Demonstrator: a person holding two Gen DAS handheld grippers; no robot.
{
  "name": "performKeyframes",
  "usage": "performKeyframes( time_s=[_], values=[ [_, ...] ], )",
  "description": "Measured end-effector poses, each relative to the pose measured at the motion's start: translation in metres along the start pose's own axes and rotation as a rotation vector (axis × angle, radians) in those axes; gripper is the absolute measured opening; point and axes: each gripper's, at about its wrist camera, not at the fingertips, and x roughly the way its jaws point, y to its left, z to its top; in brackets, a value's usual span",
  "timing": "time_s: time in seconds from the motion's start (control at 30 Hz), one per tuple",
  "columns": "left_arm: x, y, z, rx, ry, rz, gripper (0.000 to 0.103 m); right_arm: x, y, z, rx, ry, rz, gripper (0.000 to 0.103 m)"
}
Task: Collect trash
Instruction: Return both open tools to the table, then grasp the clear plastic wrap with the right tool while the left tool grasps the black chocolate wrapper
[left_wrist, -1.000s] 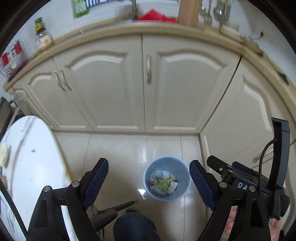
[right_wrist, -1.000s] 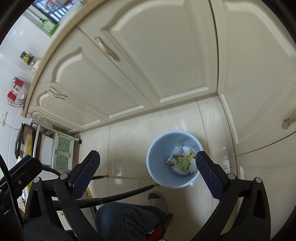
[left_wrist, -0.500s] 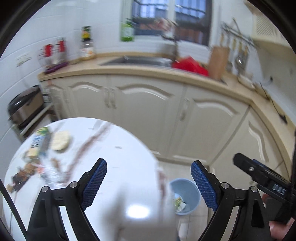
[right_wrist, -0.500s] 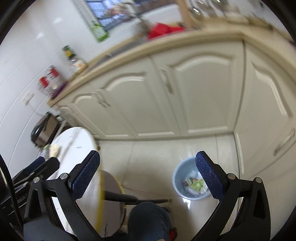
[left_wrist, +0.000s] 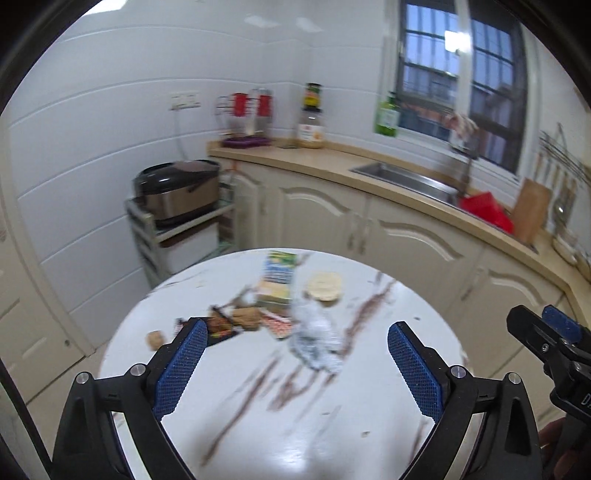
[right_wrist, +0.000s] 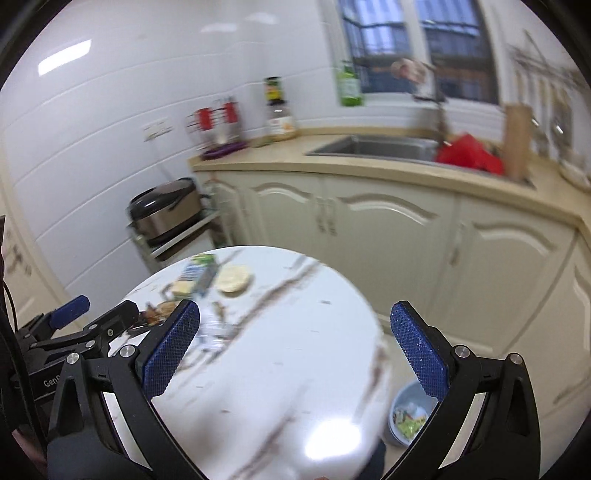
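Note:
Trash lies blurred on the far half of the round white table (left_wrist: 369, 406): a crumpled clear plastic piece (left_wrist: 314, 339), a blue-green carton (left_wrist: 279, 273), a pale round piece (left_wrist: 325, 286), and dark wrappers (left_wrist: 221, 326). My left gripper (left_wrist: 295, 343) hangs above the table's near side. Its jaws are opening, with nothing between them. My right gripper (right_wrist: 295, 325) is open and empty over the table's right part (right_wrist: 295, 369). The blue bin (right_wrist: 410, 393), with trash in it, stands on the floor to the table's right.
A rice cooker (left_wrist: 177, 192) sits on a small cart at the left wall. Cream cabinets (left_wrist: 424, 236) run behind the table under a counter with a sink (left_wrist: 402, 175), a red item (left_wrist: 487, 210), a cutting board and bottles.
Both views have swung up from the floor bin to the table with its trash. The two grippers now point over the tabletop, and both are still empty.

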Motion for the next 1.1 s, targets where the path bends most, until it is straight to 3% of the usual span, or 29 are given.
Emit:
performKeyframes(
  time_s=[0.3, 0.53, 0.73, 1.1],
  values=[
    [-0.048, 0.058, -0.028, -0.140, -0.053, 0.097, 0.102, 0.012, 0.087, -0.004, -0.148, -0.013, 0.074, 0.103],
    [-0.054, 0.075, -0.048, -0.167, -0.056, 0.113, 0.102, 0.022, 0.101, -0.007, -0.172, -0.006, 0.078, 0.103],
    [-0.030, 0.077, -0.048, -0.140, -0.001, 0.135, 0.102, 0.038, 0.091, -0.012, -0.168, 0.046, 0.059, 0.103],
    [0.047, 0.090, -0.020, -0.135, 0.102, 0.121, 0.102, 0.124, 0.075, -0.038, -0.154, 0.249, 0.065, 0.103]
  ],
)
